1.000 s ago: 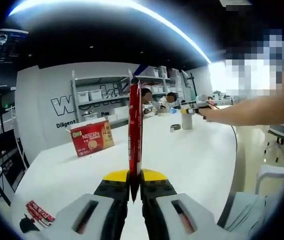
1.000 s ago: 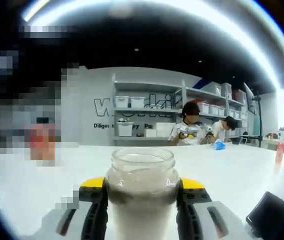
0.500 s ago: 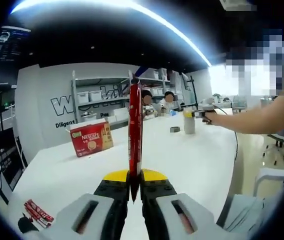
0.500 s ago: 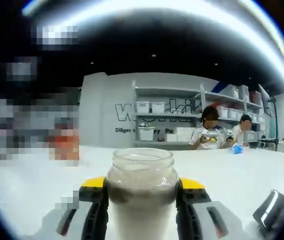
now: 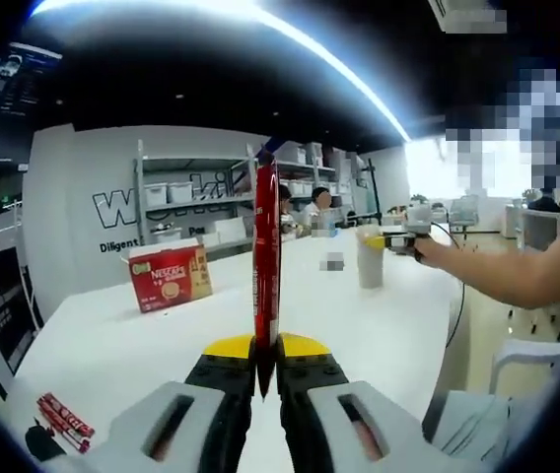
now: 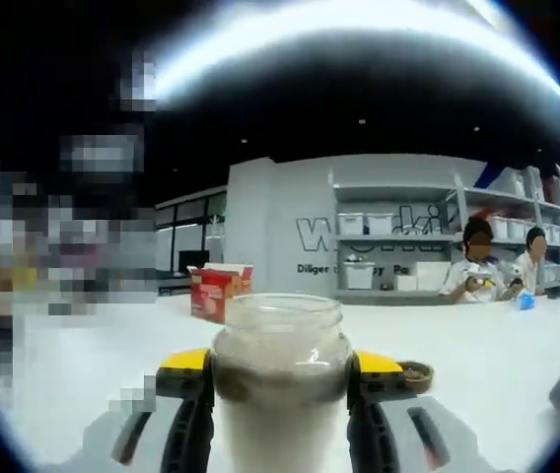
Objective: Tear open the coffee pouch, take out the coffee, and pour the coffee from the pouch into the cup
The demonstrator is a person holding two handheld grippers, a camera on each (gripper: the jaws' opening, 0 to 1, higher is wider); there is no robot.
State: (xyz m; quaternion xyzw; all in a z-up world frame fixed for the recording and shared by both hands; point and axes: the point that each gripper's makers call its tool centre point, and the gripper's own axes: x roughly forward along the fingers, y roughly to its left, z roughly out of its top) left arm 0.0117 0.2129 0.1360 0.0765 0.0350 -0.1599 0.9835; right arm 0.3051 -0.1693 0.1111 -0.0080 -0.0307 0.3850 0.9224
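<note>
A slim red coffee stick pouch point(image 5: 265, 266) stands upright, pinched at its lower end by my left gripper point(image 5: 266, 379), which is shut on it. My right gripper point(image 6: 280, 370) is shut on an open glass jar point(image 6: 278, 345) with pale contents, one jaw on each side. In the left gripper view the same jar point(image 5: 370, 260) shows to the right over the white table point(image 5: 359, 335), held by the right gripper point(image 5: 390, 239) at the end of a person's outstretched arm point(image 5: 517, 271).
A red Nescafe box point(image 5: 170, 277) stands on the table's far left, also seen as the box point(image 6: 215, 291) in the right gripper view. Several red sachets point(image 5: 63, 419) lie near the front left edge. A small dark lid point(image 6: 417, 374) rests beside the jar. People point(image 6: 477, 271) sit before shelves at the back.
The right gripper with the jar has come nearer to the pouch in the left gripper view. The right gripper view has swung round, bringing the red box and lid into sight.
</note>
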